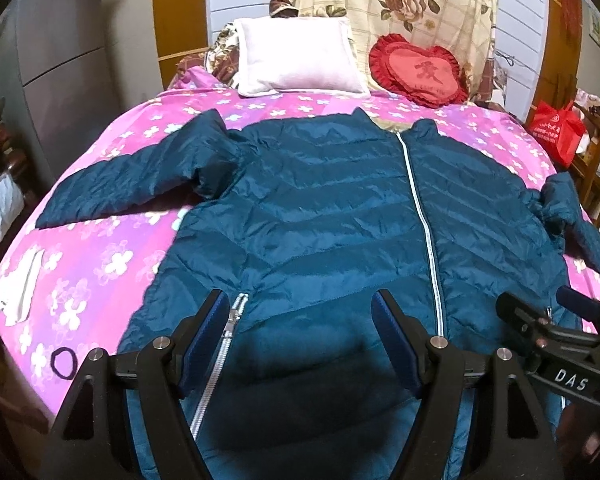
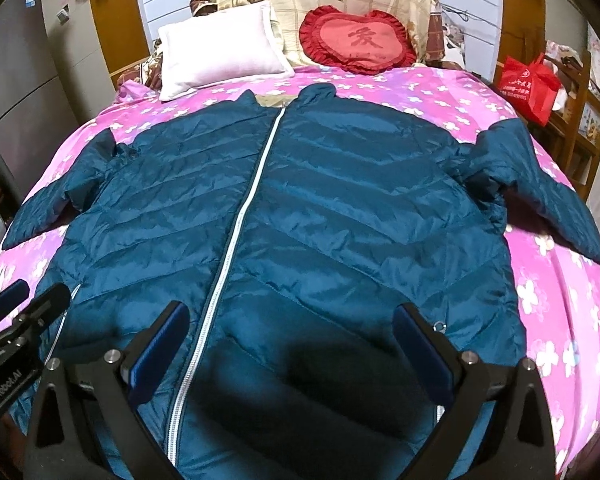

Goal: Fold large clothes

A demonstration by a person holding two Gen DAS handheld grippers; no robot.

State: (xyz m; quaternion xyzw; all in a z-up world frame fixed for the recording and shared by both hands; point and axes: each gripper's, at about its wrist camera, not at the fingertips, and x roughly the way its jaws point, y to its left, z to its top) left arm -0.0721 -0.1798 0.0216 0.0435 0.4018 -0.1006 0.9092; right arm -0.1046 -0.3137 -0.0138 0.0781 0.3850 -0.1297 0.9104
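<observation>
Blue-padded black tongs hang spread wide above the hem: the left gripper (image 1: 300, 336) over the pocket zip, the right gripper (image 2: 292, 344) just right of the long white front zipper (image 2: 236, 248), neither holding anything. Beneath them the teal quilted puffer jacket (image 2: 340, 208) lies face up and zipped on the pink flower-print bedspread (image 2: 560, 300), collar toward the pale pink pillow (image 2: 220, 52) and red heart-shaped cushion (image 2: 356, 40), both sleeves splayed outward. I judge the slick, puffy shell the main risk: a shallow pinch at the hem could catch only the top layer and drag the front askew, or slip free mid-fold. Both tools point forward along the jacket, tilted downward, side by side and near each other.
</observation>
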